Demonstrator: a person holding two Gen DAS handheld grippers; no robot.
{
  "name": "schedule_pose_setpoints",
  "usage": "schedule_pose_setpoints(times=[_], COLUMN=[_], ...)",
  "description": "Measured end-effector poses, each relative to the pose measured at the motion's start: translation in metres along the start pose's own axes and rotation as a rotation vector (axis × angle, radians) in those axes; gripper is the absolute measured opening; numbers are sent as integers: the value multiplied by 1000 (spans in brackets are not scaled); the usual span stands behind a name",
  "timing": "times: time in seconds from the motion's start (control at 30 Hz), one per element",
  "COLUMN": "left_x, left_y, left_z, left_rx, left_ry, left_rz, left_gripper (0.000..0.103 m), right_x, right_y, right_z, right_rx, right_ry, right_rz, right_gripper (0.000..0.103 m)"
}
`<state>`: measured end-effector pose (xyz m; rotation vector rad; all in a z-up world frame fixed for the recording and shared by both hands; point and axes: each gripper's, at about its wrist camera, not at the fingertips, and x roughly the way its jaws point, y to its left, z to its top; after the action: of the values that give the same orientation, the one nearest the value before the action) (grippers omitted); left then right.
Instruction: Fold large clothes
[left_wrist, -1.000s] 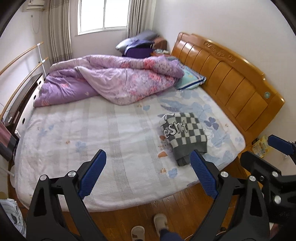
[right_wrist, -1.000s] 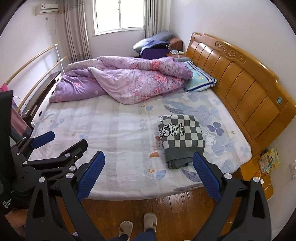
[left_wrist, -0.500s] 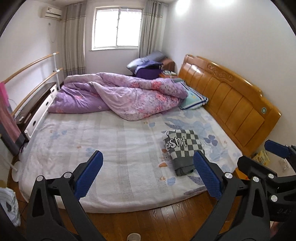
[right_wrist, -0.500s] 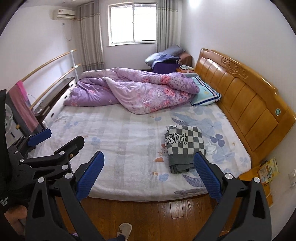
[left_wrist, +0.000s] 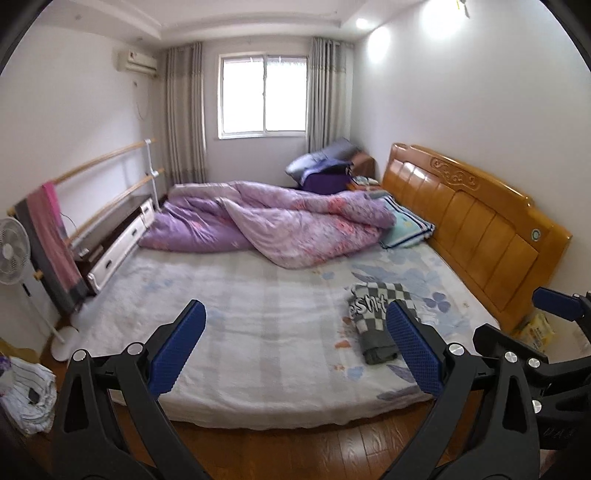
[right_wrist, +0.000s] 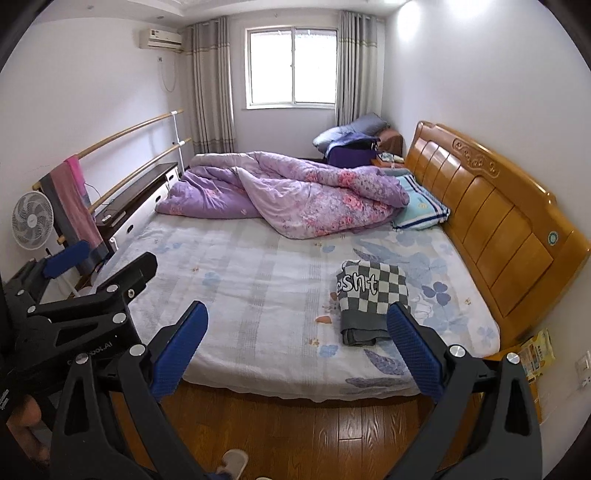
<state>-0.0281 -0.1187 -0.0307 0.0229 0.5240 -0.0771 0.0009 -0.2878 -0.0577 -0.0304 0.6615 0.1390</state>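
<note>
On the bed (right_wrist: 258, 295) — folded checkered sweater (right_wrist: 369, 295), long axis toward foot edge | both grippers' jaws released

walls: plain white | far wall: window (right_wrist: 293, 68) w/ grey curtains (right_wrist: 210, 85), daylight | AC unit (right_wrist: 161, 38) top-left | floor: wood planks (right_wrist: 295, 435) | bed (right_wrist: 258, 295) w/ wooden headboard (right_wrist: 498, 210) at right edge | purple duvet (right_wrist: 295, 192) bunched at far edge | standing fan (right_wrist: 31, 221) + wooden rails (right_wrist: 129, 131) along left wall
</note>
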Motion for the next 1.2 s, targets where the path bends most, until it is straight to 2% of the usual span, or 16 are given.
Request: schedule_pose_setpoints(times=[0.4,0.83,1.2], left_x=[-59,-90,-104], left_y=[4,34,48], left_z=[-2,-2,-3], left_rx=[33,30,23], left_ry=[-62,-88,-97], left_rz=[15,6,-20], left_gripper=[98,98,98], right_x=[-55,-81,-85], right_y=[15,41,57], right_z=[-8,-7,-10], right_rx=[3,12,-3], right_ry=[-95,-143,-152], right_rz=[19,1,-22], right_gripper=[94,94,95])
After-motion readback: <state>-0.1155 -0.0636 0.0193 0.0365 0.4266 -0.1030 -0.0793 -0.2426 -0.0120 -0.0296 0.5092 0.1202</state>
